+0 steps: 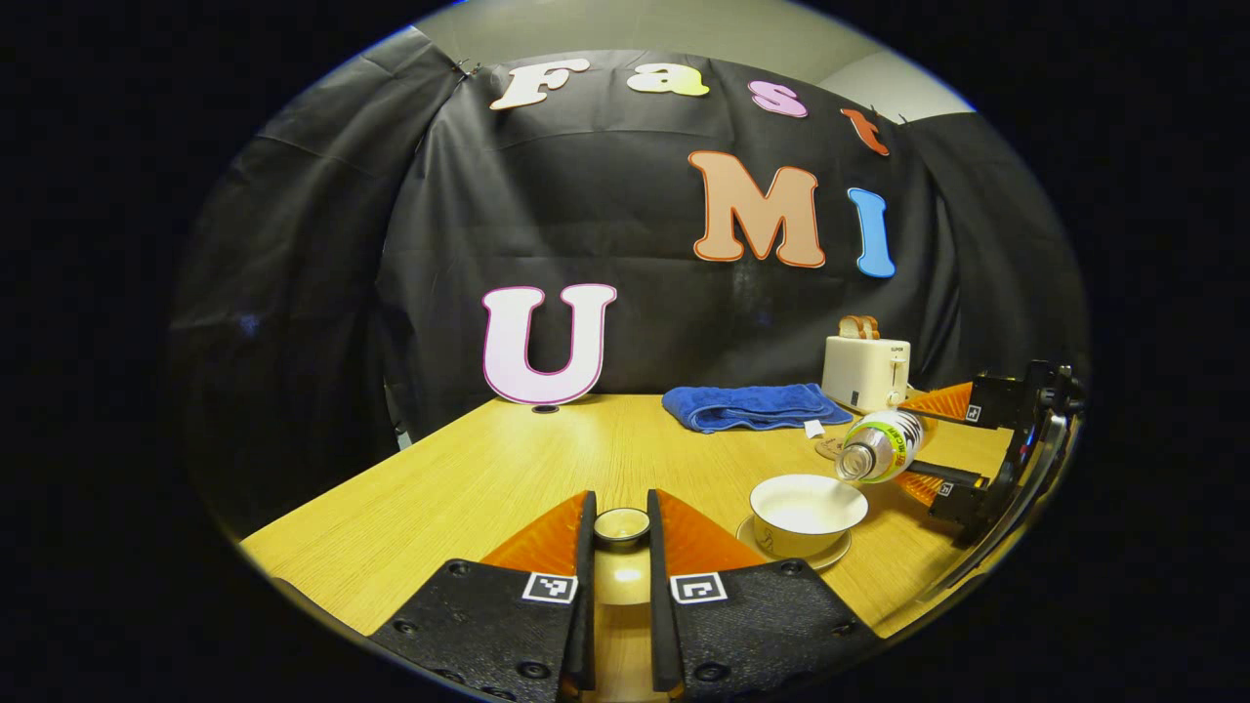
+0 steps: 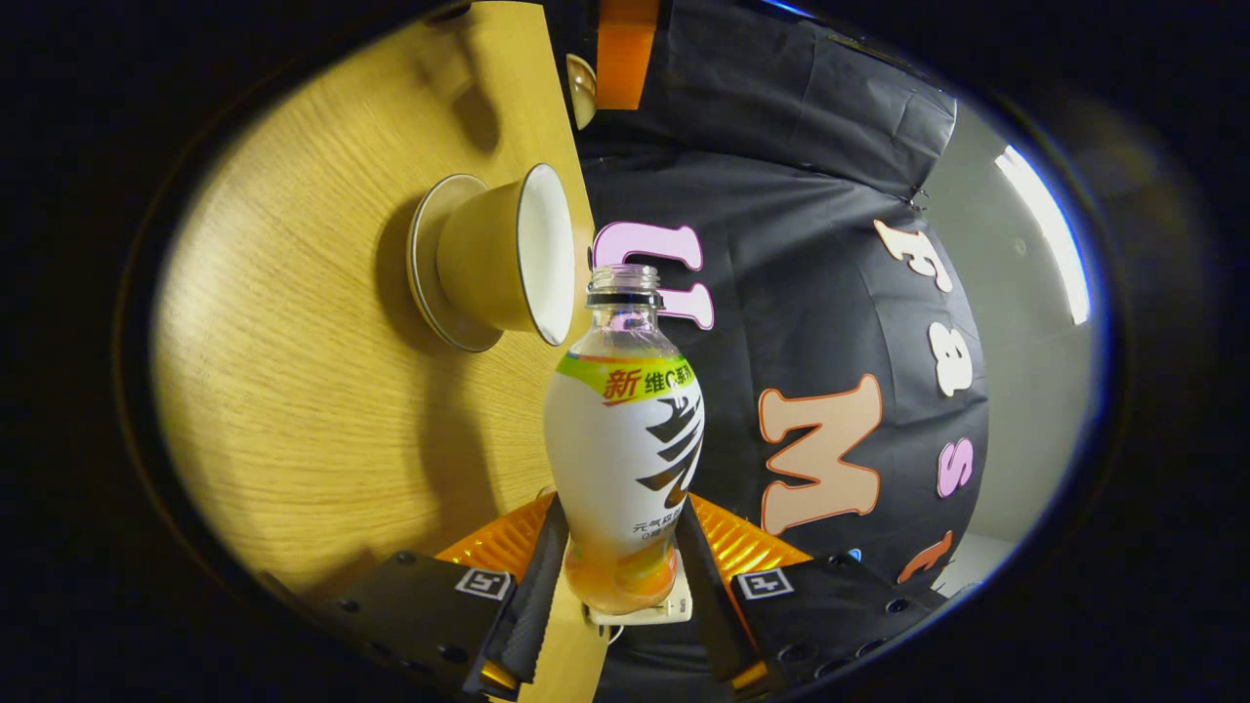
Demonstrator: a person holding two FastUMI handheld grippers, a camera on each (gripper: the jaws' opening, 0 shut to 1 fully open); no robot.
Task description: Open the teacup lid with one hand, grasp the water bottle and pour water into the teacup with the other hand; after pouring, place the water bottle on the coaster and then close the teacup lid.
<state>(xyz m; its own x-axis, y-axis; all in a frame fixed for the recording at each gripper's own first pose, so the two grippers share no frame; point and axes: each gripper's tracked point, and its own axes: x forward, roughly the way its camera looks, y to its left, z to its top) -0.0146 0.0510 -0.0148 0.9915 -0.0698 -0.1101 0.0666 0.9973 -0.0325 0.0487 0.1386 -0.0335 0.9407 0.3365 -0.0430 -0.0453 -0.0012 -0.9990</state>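
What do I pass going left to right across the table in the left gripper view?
Lid held in the left gripper → teacup on its saucer → bottle, tipped over the cup → right gripper holding it.

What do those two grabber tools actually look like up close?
Each hand-held gripper is a black, bolted body carrying two long narrow fingers. Ribbed orange wedge panels flank the fingers, and a small square black-and-white marker sits on each side. That holds for the left hand-held gripper and the right hand-held gripper. In the left gripper view, the right one's body curves in a black arc with some wiring.
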